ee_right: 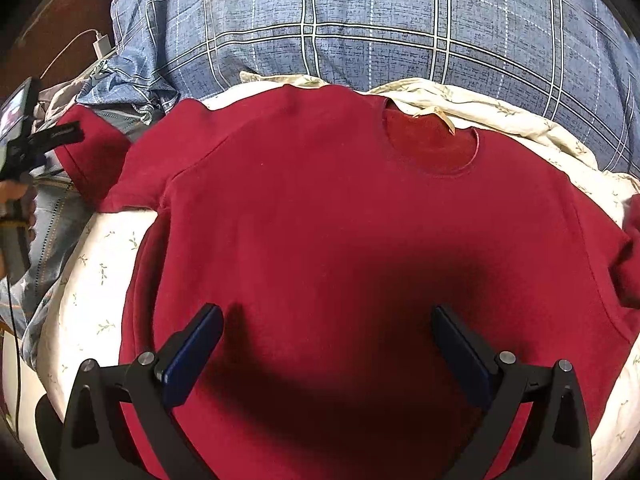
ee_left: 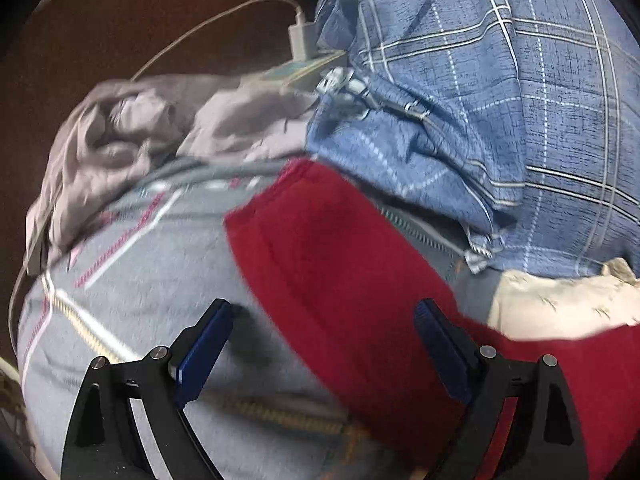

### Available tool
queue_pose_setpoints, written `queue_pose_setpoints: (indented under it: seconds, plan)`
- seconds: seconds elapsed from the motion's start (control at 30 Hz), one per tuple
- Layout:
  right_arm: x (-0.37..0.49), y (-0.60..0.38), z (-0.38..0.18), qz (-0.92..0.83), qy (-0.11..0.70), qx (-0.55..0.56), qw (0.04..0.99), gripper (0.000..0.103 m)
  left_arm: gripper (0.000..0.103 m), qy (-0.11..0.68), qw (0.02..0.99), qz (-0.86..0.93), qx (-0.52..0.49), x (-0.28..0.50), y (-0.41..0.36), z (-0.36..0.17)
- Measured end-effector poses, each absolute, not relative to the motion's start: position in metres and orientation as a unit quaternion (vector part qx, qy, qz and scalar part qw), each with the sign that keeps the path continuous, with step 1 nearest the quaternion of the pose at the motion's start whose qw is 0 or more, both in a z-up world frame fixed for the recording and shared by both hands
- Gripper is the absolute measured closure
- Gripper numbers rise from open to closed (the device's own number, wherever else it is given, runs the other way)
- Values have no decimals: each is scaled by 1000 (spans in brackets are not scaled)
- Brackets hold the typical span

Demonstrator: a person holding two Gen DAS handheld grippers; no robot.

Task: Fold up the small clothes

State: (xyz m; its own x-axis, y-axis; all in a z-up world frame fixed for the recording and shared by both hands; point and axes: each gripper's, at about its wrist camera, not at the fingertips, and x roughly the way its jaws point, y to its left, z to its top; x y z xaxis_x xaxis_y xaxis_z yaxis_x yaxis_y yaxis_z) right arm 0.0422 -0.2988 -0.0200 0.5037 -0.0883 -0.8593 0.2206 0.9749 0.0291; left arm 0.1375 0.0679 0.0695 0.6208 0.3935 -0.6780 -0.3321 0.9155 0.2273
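Right wrist view shows the red shirt (ee_right: 320, 216) spread flat, front up, on a pale flowered sheet (ee_right: 80, 264), collar toward the blue checked quilt (ee_right: 360, 20), with the right gripper (ee_right: 328, 344) hanging over its lower body, jaws wide apart and holding nothing. In the left wrist view the left gripper (ee_left: 324, 340) is likewise spread wide and empty above the shirt's sleeve, which lies across a grey blanket (ee_left: 140, 280). To fold well, I judge each gripper should pinch a single edge cleanly, sleeve cuff and hem corner, then carry them inward together so the cloth stays smooth
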Motion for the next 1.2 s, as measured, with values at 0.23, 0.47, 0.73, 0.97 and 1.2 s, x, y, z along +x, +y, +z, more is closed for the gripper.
queue_pose_setpoints:
  seconds: [0.23,0.47,0.73,0.97,1.2]
  plan:
    - [37,-307,-17,-89,488,91,864,0,94,401,902,158,-20,160,87,68]
    - [28,-330,-11,-96,475,123,866,0,95,345,938,23,-38,104,33,115]
    - [1,-388,8,-124,439,184,871,0,95,331,923,-194,-35,61,-128,145]
    - [-33,-440,16,-173,441,214,854,0,80,408,864,-291,-56,77,-232,80]
    - [-33,-453,25,-158,419,226,865,0,44,394,865,-311,-7,86,-227,79]
